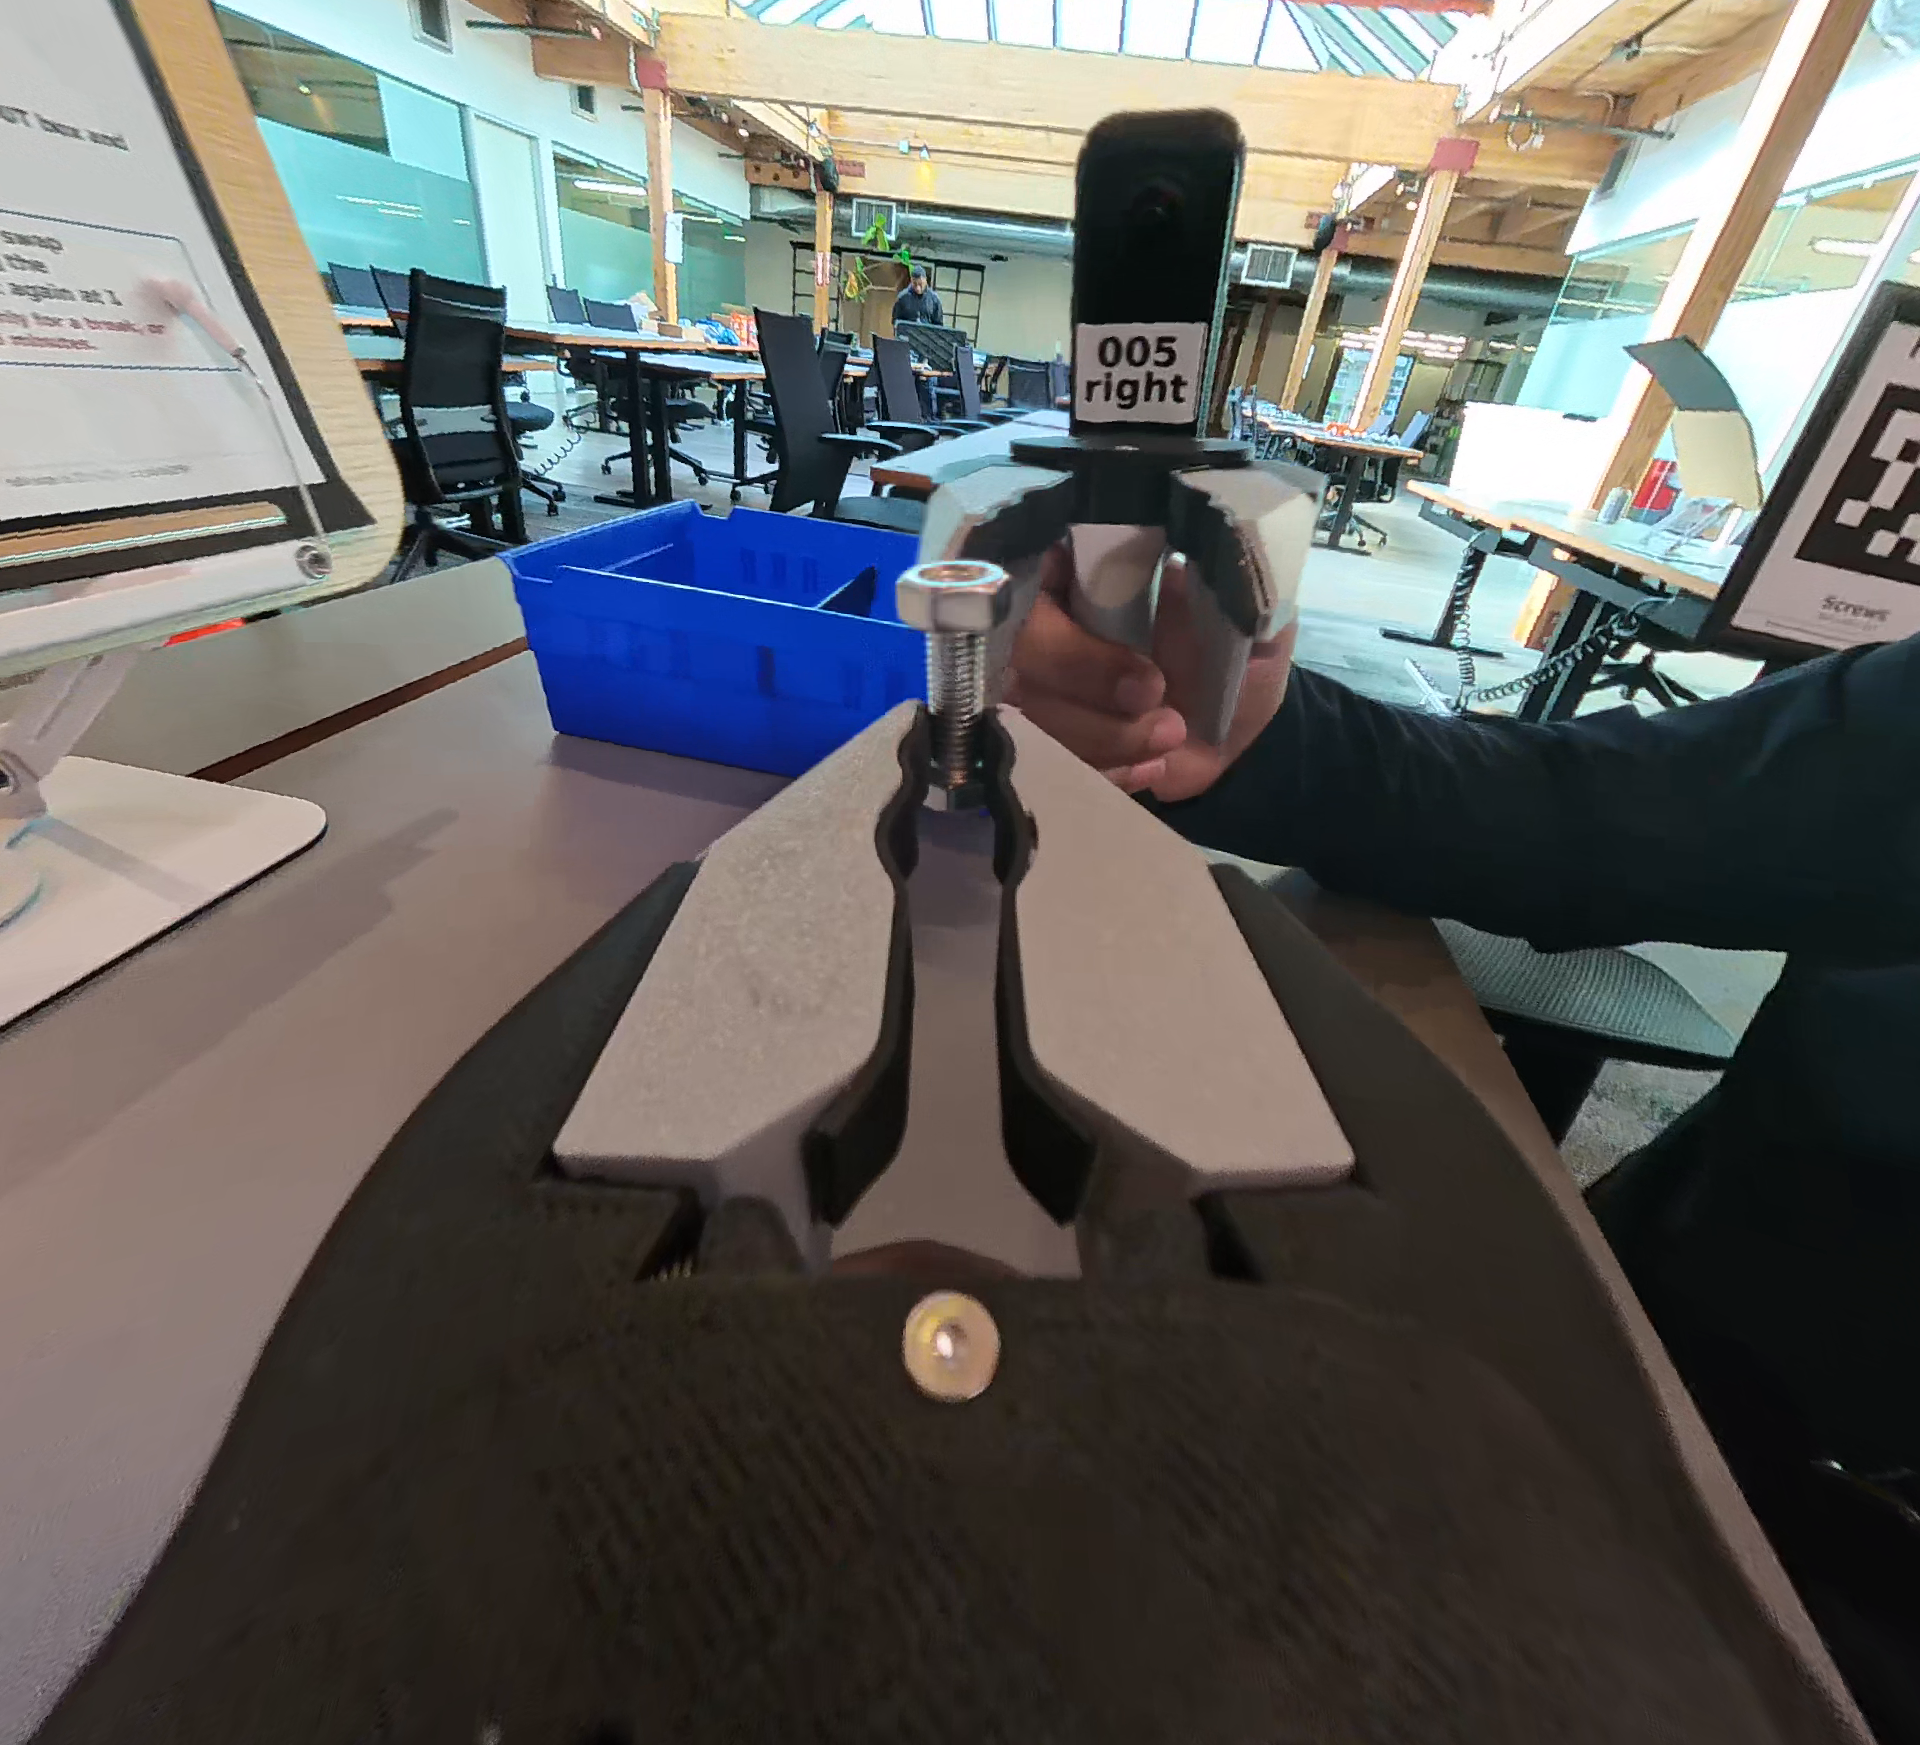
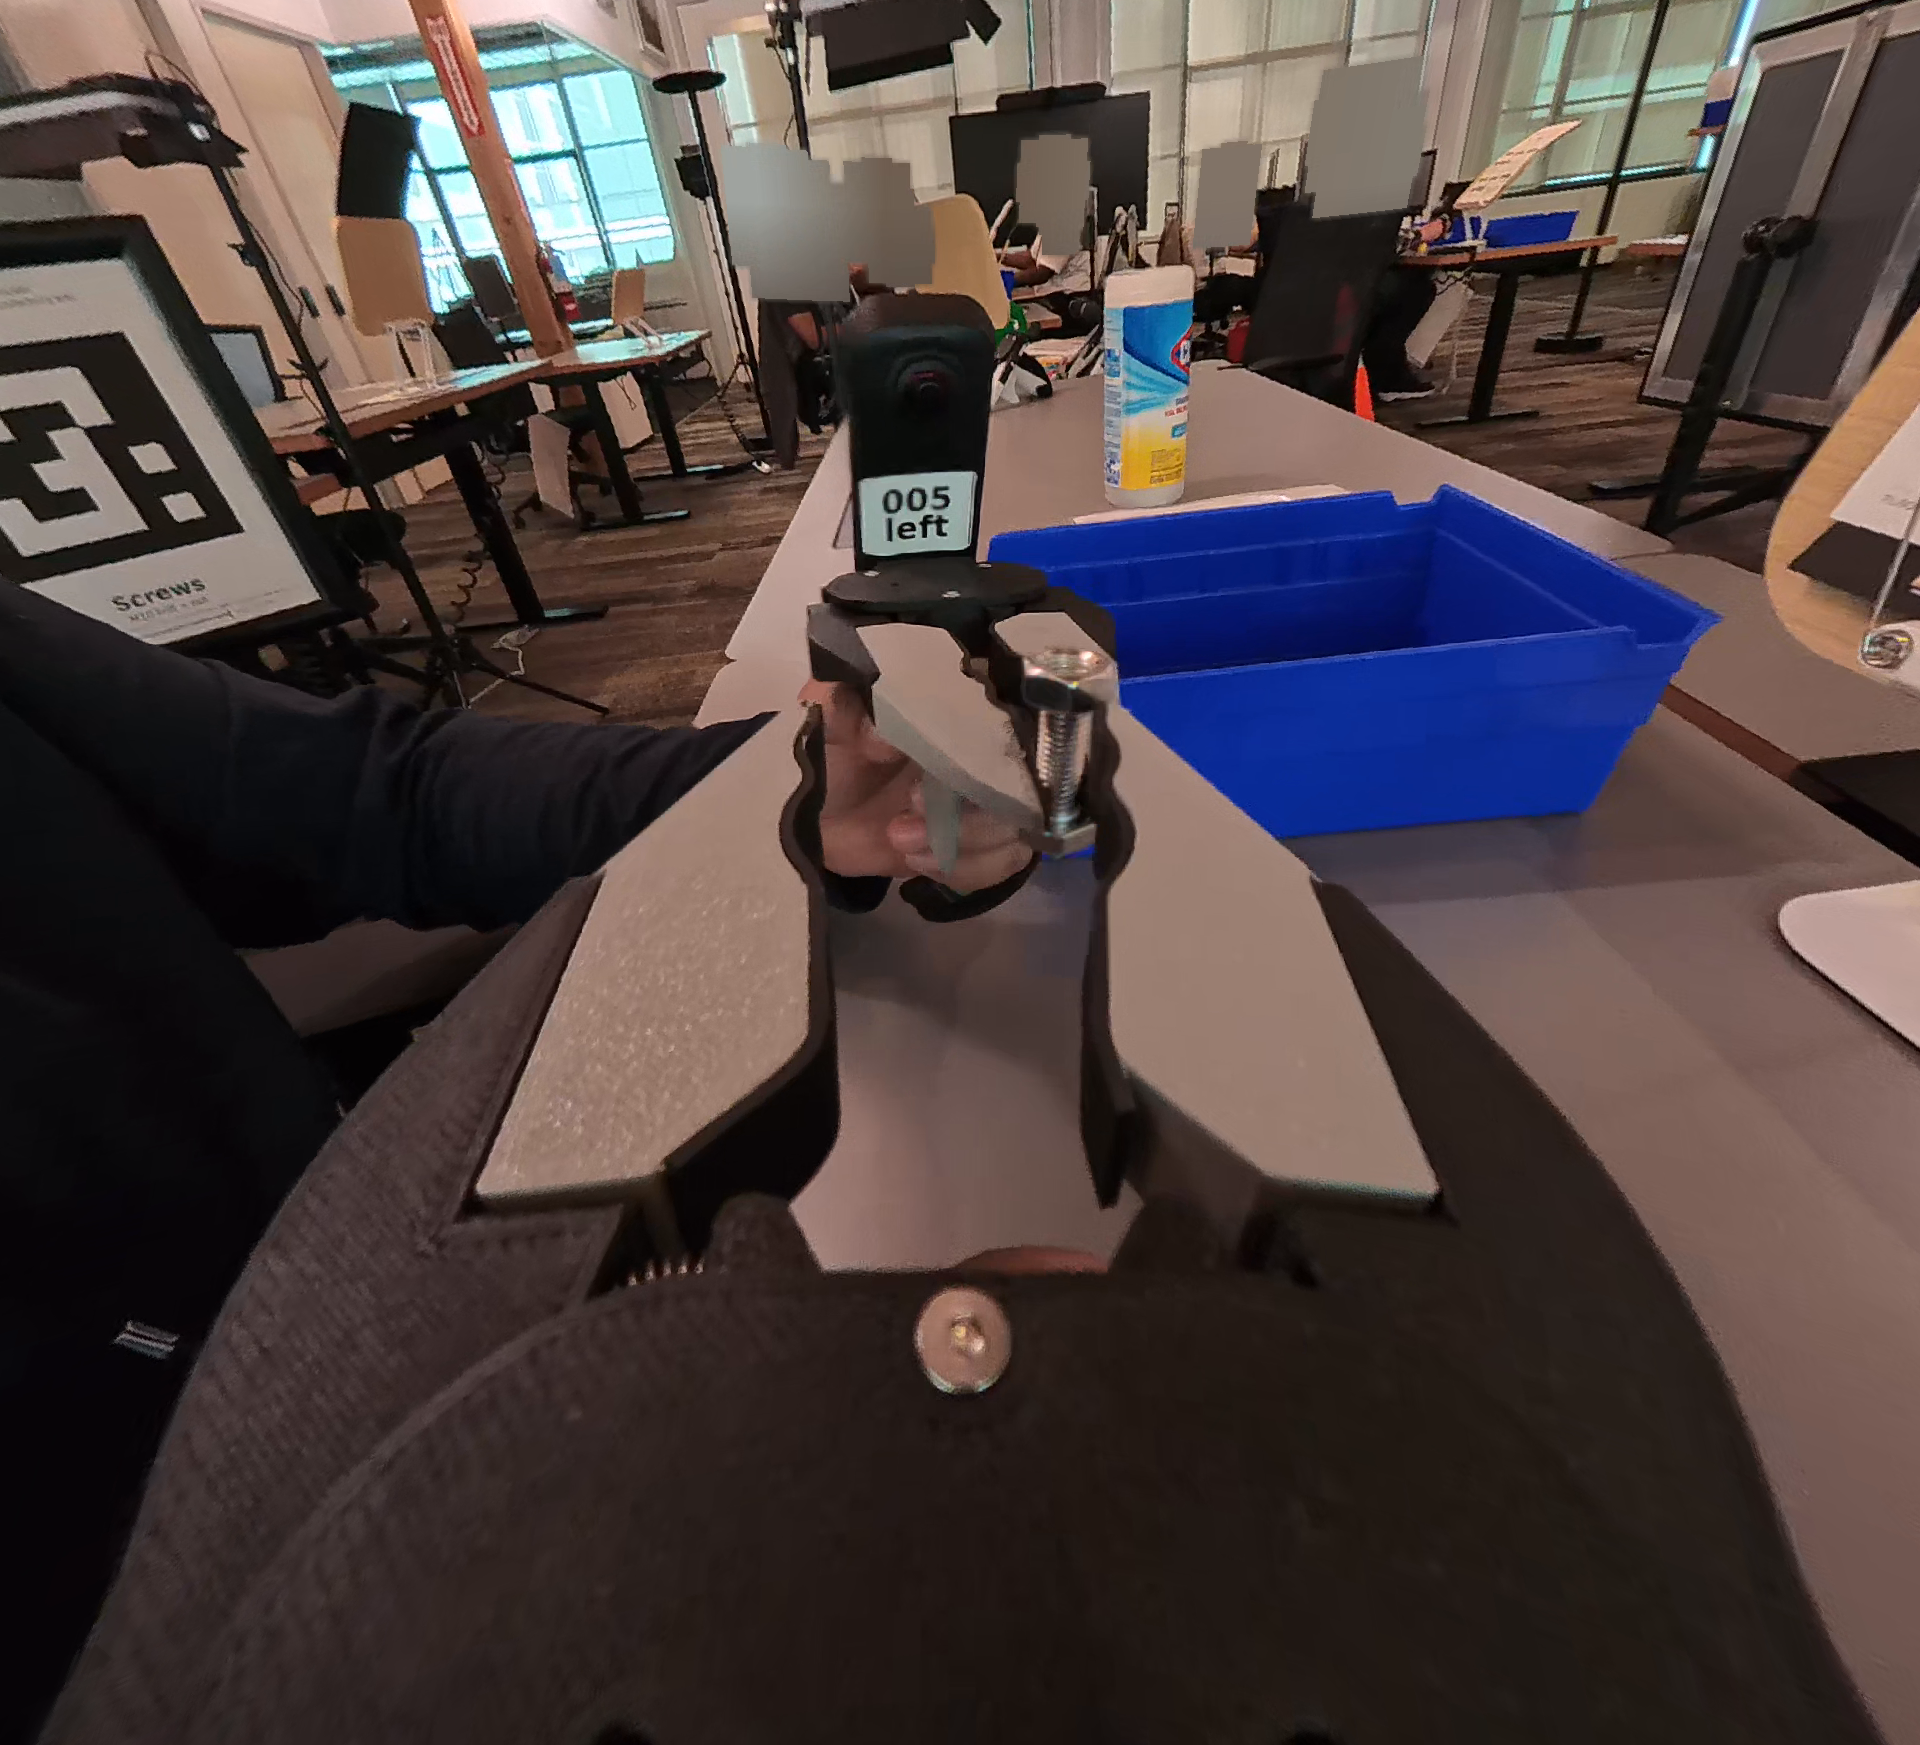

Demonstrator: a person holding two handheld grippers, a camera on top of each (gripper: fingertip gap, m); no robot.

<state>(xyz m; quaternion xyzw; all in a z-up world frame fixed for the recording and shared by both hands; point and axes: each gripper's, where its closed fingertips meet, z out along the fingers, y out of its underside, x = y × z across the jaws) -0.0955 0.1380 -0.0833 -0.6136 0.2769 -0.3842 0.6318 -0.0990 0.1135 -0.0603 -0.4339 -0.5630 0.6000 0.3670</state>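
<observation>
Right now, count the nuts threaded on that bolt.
1 nut, at the top end of the upright bolt. The left gripper is clamped on the bolt's lower end, so its fingers may hide another there.

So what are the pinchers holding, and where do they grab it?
The left gripper holds a silver bolt upright, its fingers clamped low on the threads, with a nut on top. The right gripper is open, holding nothing.

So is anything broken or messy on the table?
Nothing stands out. The left claw pinches a silver threaded bolt upright, a hex nut on its top end. The right claw is open beside it. The blue plastic bin sits square on the grey table.
</observation>
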